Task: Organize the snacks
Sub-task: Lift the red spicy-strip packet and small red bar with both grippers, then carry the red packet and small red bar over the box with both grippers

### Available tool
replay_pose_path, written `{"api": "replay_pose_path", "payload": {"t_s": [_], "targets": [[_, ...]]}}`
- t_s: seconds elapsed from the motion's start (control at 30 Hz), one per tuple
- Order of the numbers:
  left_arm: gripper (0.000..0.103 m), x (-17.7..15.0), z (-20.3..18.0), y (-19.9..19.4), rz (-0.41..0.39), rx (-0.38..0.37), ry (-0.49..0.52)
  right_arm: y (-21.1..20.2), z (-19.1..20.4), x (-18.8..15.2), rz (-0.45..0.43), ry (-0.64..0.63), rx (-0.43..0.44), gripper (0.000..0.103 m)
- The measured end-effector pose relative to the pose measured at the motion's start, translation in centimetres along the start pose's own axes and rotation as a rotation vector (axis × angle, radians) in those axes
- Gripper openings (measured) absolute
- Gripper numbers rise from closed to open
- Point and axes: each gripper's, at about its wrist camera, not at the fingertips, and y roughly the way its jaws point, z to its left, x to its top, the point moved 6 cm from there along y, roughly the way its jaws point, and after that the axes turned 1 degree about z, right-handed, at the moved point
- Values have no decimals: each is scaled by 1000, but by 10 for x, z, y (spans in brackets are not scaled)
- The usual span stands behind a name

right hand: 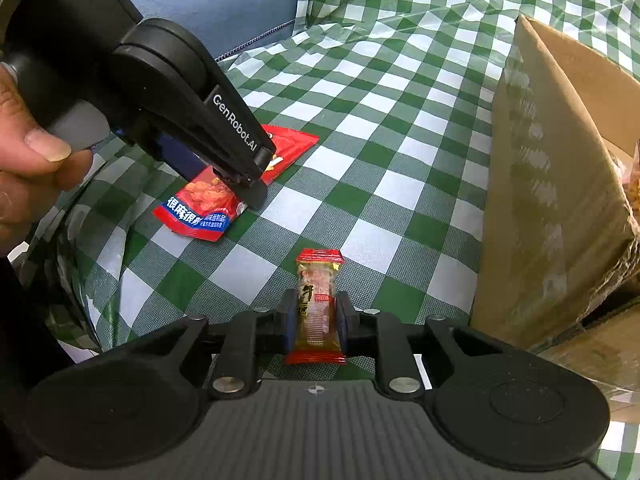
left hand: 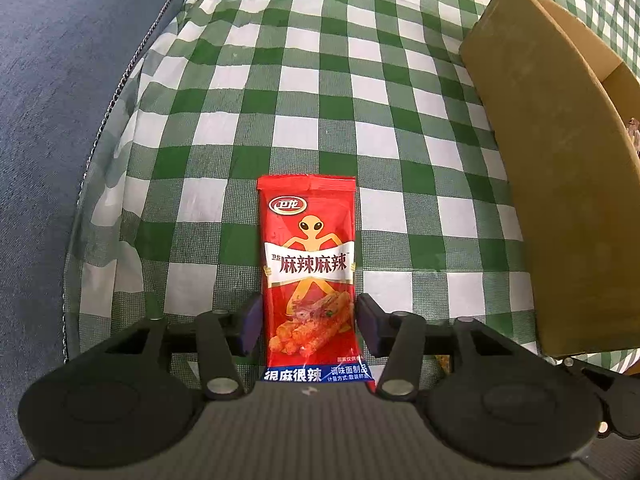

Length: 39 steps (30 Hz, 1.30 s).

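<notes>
A red spicy-strip snack packet (left hand: 308, 276) lies flat on the green checked tablecloth (left hand: 320, 100). My left gripper (left hand: 309, 324) straddles its lower half, fingers close at both sides with a small gap on the right. The right wrist view shows the same packet (right hand: 200, 204) under the left gripper (right hand: 248, 184). My right gripper (right hand: 317, 320) is shut on a small clear snack bar with red ends (right hand: 316, 304), fingers pressed on both sides.
An open cardboard box (left hand: 560, 184) stands at the right, also in the right wrist view (right hand: 552, 208), with snacks inside. A blue cushion (left hand: 60, 100) borders the cloth at the left. A hand (right hand: 28, 168) holds the left gripper.
</notes>
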Motion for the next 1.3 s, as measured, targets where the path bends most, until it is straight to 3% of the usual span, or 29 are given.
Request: {"api": "replay_pose_path", "payload": {"t_s": [0.77, 0.87, 1.0, 1.13, 1.3], "targets": [[61, 3, 0, 1, -5, 4, 3, -1, 1, 0, -1, -12, -4, 22], [59, 3, -1, 2, -3, 11, 13, -1, 1, 0, -1, -20, -6, 22], [47, 4, -3, 0, -8, 16, 10, -5, 3, 2, -24, -36, -16, 18], [44, 7, -7, -10, -54, -1, 2, -18, 4, 7, -86, -46, -21, 17], [44, 15, -8, -42, -186, -45, -52, -44, -1, 19, -183, -24, -35, 17]]}}
